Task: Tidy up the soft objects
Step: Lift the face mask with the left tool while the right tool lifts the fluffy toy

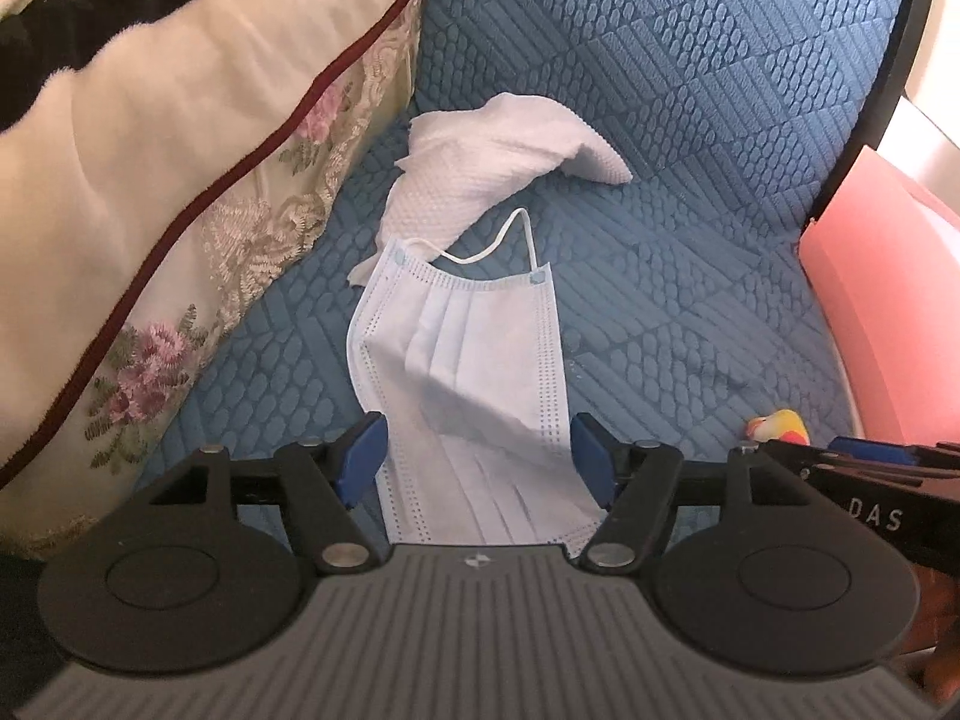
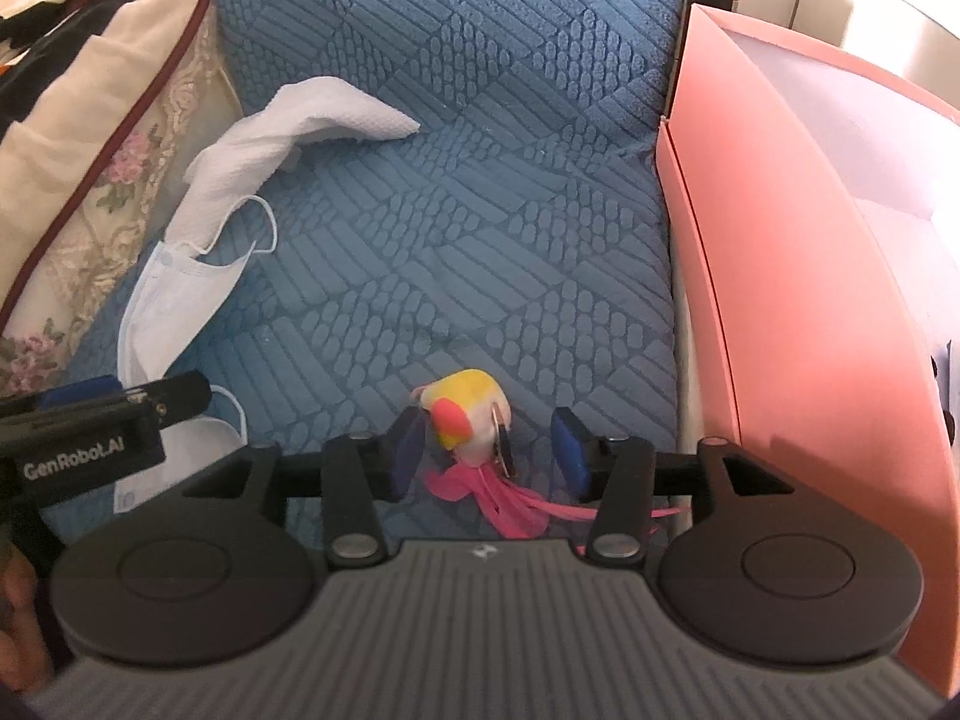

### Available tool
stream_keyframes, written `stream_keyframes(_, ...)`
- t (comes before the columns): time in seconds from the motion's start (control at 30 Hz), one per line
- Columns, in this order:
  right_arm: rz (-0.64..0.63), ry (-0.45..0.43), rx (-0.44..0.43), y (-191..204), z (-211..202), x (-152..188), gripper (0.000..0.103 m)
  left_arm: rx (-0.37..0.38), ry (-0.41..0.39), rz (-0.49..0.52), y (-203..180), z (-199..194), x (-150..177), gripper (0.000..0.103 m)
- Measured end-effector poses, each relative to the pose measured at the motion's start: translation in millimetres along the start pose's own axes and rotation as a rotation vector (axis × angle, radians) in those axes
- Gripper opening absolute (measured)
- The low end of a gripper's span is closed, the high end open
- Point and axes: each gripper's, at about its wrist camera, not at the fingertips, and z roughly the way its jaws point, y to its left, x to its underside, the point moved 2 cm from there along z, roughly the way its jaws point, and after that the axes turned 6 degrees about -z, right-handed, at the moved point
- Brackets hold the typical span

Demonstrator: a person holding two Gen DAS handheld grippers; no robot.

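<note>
Sorting has barely begun: our left tongs [image 1: 480, 459] stand wide around the pleated pale-blue face mask [image 1: 462, 360] on the blue quilted cushion [image 1: 690, 120]; our right tongs [image 2: 489, 450] straddle, unclamped, the small plush bird [image 2: 465, 414]; white paper towel [image 1: 498, 162] untouched.

seat: blue quilted cushion [image 2: 456, 192] | left: floral pillow [image 1: 180, 192] | light: daylight

text: "DAS" on right claw [image 1: 870, 462]; "GenRobot.AI" on left claw [image 2: 90, 426]

The left gripper's body [image 1: 480, 630] is covering the face mask's [image 1: 462, 360] near end; the embroidered cushion [image 1: 180, 210] is running off-frame.
</note>
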Motion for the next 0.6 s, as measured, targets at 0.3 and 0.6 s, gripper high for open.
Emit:
stream_keyframes(0.3,0.011,-0.01,-0.022,1,3,-1,0.052,-0.056,-0.02,0.015,1,9,3,0.072)
stream_keyframes(0.6,-0.062,-0.029,-0.018,12,6,-3,0.046,-0.083,-0.055,0.013,2,11,2,0.043)
